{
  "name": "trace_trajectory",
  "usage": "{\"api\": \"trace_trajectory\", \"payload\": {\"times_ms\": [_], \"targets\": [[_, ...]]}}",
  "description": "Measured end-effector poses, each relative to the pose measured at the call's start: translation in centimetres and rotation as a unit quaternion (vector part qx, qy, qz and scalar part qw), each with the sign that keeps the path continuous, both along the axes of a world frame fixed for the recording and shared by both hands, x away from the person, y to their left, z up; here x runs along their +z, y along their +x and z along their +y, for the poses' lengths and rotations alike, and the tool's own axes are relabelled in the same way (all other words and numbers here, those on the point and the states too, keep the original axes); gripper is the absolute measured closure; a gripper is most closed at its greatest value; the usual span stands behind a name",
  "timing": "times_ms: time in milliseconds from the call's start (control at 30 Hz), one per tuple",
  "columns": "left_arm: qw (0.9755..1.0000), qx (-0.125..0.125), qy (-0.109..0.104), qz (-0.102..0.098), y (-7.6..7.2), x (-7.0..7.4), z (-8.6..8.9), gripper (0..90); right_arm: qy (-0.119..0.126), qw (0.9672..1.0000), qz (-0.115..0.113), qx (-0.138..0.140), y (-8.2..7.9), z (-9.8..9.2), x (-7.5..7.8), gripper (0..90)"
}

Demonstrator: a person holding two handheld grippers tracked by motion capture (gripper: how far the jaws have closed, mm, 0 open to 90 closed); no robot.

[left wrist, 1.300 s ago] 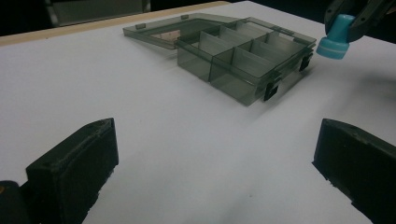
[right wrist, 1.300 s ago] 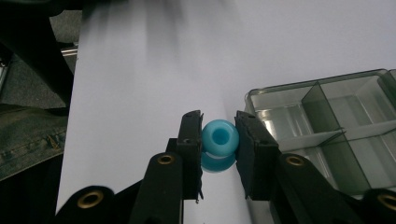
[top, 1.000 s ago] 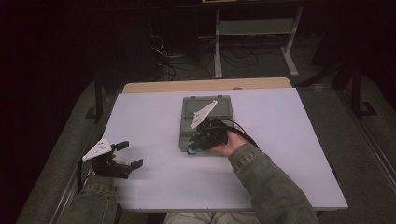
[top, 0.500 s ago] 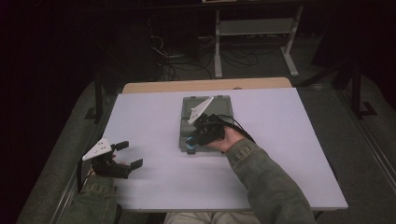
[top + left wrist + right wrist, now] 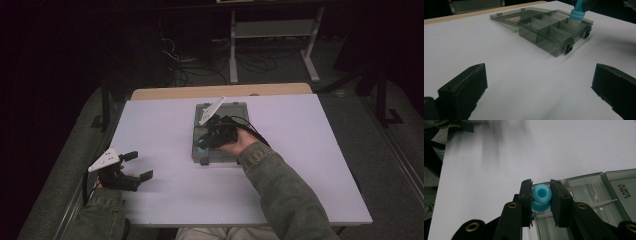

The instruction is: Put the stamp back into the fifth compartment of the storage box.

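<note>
A clear grey compartment box [image 5: 225, 150] lies open in the middle of the white table [image 5: 300, 165], its lid [image 5: 509, 18] folded flat behind it. My right gripper [image 5: 202, 145] hovers over the box's near left part, shut on a small light-blue spool-shaped piece [image 5: 541, 195]. The same blue piece [image 5: 577, 13] hangs above the box [image 5: 549, 32] in the left gripper view. At the table's left front edge my left gripper [image 5: 140, 165] rests with its jaws wide apart and nothing between them [image 5: 539, 87].
Several dividers split the box [image 5: 596, 187] into compartments. A person's green sleeve [image 5: 285, 195] crosses the table's front centre. Behind the table stand a wooden edge [image 5: 220, 91], a metal frame [image 5: 272, 35] and cables on the dark floor.
My right gripper has drifted a little toward the far side over the box, still holding the blue piece. The left gripper has stayed put.
</note>
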State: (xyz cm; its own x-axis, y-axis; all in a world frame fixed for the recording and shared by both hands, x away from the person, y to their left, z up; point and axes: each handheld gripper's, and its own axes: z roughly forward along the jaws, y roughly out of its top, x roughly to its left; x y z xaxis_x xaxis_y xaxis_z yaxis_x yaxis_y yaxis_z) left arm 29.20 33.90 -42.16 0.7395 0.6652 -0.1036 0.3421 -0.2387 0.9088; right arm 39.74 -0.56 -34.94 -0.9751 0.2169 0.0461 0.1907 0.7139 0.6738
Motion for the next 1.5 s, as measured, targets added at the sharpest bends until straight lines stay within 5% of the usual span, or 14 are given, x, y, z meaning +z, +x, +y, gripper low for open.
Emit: {"api": "trace_trajectory", "payload": {"times_ms": [400, 1133, 1500], "targets": [[1.0000, 0.001, -0.001, -0.001, 0.0, 0.0, 0.0, 0.0, -0.011, 0.9999, 0.002, -0.008, 1.7, 1.8, -1.5, 70.7], [1.0000, 0.000, -0.002, 0.001, 0.0, 0.0, 0.0, 0.0, -0.031, 0.9990, 0.025, -0.020, 2.9, 2.1, -3.4, 70.4], [1.0000, 0.001, -0.003, 0.002, 0.0, 0.0, 0.1, 0.0, -0.008, 0.9976, 0.025, -0.064, 3.1, 1.0, -2.3, 32.8]]}}
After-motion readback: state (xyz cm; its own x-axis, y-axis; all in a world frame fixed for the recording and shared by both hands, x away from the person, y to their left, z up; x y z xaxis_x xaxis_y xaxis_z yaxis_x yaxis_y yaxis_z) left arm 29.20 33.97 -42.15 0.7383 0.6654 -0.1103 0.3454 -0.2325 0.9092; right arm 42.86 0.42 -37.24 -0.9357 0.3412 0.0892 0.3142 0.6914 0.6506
